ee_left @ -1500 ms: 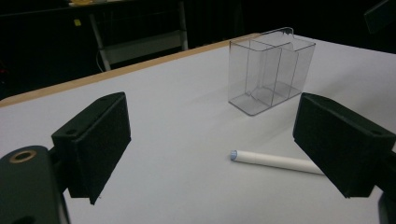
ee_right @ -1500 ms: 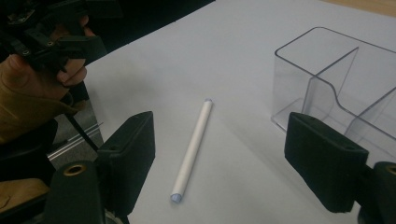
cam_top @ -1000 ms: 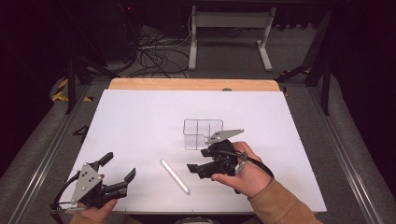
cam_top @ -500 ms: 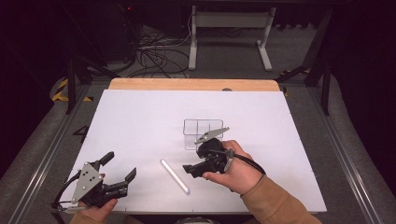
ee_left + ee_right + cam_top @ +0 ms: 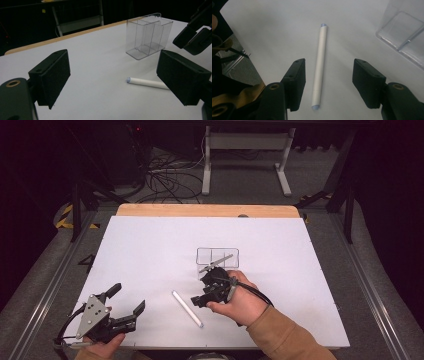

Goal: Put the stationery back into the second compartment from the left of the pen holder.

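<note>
High view: a white pen (image 5: 187,308) lies flat on the white table (image 5: 150,250), slanting from upper left to lower right, near the person's edge. The right gripper (image 5: 200,292), held in the person's right hand (image 5: 240,300), hangs just to the right of the pen, its jaws apart and pointing down toward it. A clear plastic box (image 5: 217,257) with three compartments stands just beyond that gripper, empty as far as can be seen

Right gripper view shows the pen (image 5: 319,67) lying lengthwise between the two spread jaws of the right gripper (image 5: 328,85), touching neither pad, with a corner of the clear box (image 5: 404,32) at the upper right

The left gripper (image 5: 125,300) sits at the near left corner of the table, well apart from the pen, jaws wide open and holding nothing. Left gripper view looks across the table at the pen (image 5: 146,82), the box (image 5: 148,37) behind it, and the other gripper at the right edge
</note>
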